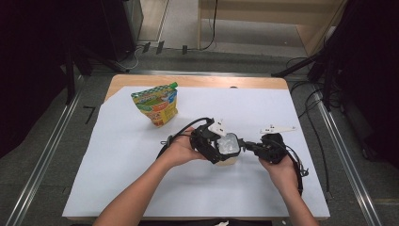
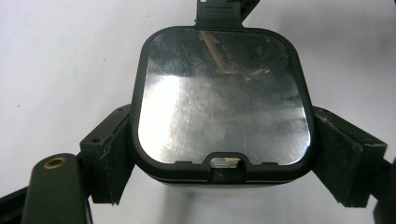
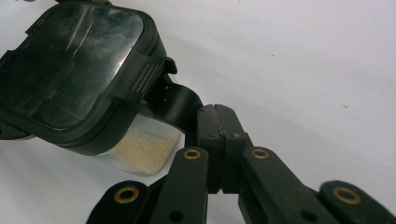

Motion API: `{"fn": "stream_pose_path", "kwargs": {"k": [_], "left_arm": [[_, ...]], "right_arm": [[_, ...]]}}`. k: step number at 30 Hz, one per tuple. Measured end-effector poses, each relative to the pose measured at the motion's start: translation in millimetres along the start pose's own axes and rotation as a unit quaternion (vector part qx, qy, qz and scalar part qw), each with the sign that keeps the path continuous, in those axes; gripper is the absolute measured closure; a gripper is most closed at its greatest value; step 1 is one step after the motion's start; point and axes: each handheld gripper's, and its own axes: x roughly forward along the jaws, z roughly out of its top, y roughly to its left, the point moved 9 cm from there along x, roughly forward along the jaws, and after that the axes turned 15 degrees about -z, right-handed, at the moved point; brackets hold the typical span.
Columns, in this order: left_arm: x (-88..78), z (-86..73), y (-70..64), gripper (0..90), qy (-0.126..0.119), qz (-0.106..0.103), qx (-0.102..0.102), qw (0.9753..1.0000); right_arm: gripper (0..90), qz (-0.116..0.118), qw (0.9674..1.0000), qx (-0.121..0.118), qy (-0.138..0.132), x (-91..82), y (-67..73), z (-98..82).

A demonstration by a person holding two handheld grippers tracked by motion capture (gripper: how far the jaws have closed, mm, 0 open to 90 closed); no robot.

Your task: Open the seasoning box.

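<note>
While level, both tongs (image 1: 235,147) on container (image 1: 229,143)

High view: fixed overhead, facing forward and down, far off, whole table (image 1: 141,188). Left and right gripper views: close-range, each looking along its own jaws. All three share the lidded container (image 1: 229,145) (image 2: 223,100) (image 3: 74,70).
</note>
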Motion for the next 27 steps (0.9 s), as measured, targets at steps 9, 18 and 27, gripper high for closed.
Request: {"fn": "stream_pose_path", "kwargs": {"k": [9, 18, 27], "left_arm": [[-1.1, 0.2, -0.4, 17.8, 0.003, 0.0, 0.0, 1.0], [-2.0, 1.9, -1.4, 17.7, 0.005, -0.001, -0.004, 1.0], [-6.1, 6.1, -2.4, 17.8, -0.003, -0.003, 0.0, 1.0]], "right_arm": [[90.0, 0.0, 1.0, -0.001, 0.0, 0.0, 0.5, 0.0], [90.0, 0.0, 1.0, -0.001, 0.001, 0.1, 0.6, -0.3], [90.0, 0.002, 1.0, -0.001, 0.001, -0.2, 1.0, -0.4]]}}
